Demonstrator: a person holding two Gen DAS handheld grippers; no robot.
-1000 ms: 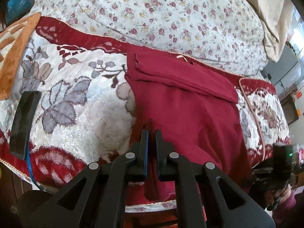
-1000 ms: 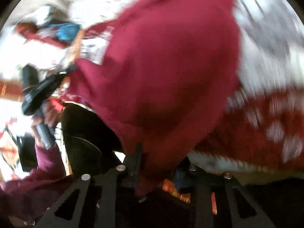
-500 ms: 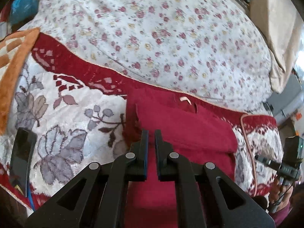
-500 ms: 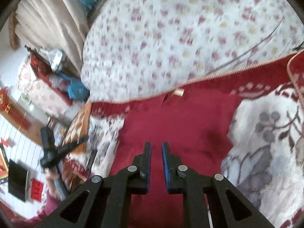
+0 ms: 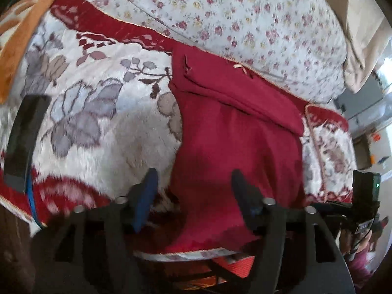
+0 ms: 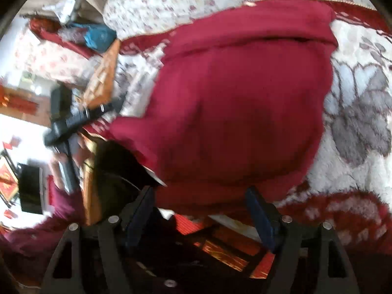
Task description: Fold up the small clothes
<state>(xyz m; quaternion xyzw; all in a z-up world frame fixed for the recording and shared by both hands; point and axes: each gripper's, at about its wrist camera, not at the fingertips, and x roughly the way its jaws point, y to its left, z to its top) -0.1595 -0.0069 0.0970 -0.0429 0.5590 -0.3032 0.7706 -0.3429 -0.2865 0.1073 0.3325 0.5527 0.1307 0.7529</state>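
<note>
A dark red garment lies flat on the plush flowered blanket, its top part folded over near the collar tag, its lower edge hanging over the bed's front. My left gripper hovers over the lower left corner, jaws opening wide, the cloth between them but not pinched. In the right wrist view the same garment fills the middle. My right gripper is above its lower hem, jaws also opening, pads off the cloth. Each gripper shows in the other's view: the right gripper and the left gripper.
A dark phone-like slab rests on the blanket's left edge. A rose-print quilt bulges behind the garment. An orange blanket lies at the far left. Below the bed's front edge are red and orange things.
Both grippers were shut and reached up toward the collar half a second ago. Now they are back at the garment's lower edge with jaws spread wide; the hem is let go.
</note>
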